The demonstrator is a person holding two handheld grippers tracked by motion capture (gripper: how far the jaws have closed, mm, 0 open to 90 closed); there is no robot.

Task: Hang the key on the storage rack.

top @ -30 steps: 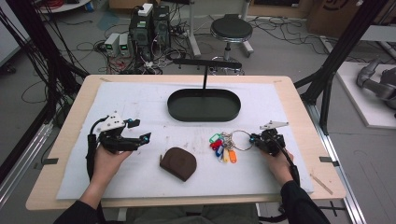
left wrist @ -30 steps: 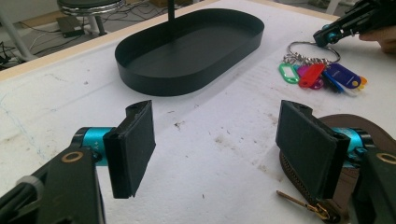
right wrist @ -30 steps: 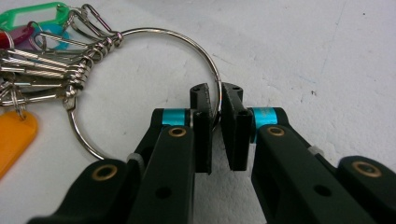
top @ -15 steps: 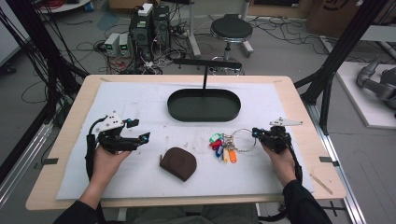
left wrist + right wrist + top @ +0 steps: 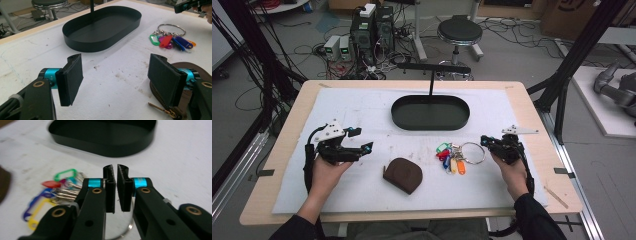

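A bunch of keys (image 5: 451, 159) with coloured tags and a large metal ring (image 5: 472, 152) lies right of centre on the white mat. My right gripper (image 5: 485, 140) sits at the ring's right edge with its jaws shut and nothing between them. In the right gripper view the jaws (image 5: 116, 187) hover just over the ring (image 5: 129, 228), with the key tags (image 5: 53, 192) to their left. A brown zip pouch (image 5: 403, 175) lies at the middle front. My left gripper (image 5: 368, 146) is open at the left, with the pouch (image 5: 186, 67) behind its right pad (image 5: 165, 80).
A black oval tray (image 5: 430, 125) with an upright post stands at the back centre of the mat; it also appears ahead of both grippers (image 5: 82, 41) (image 5: 105, 143). The wooden table edge (image 5: 542, 125) frames the mat. A stool and cables stand on the floor beyond.
My right gripper has drawn back slightly to the right, beside the key ring. The keys, pouch and left gripper have not moved.
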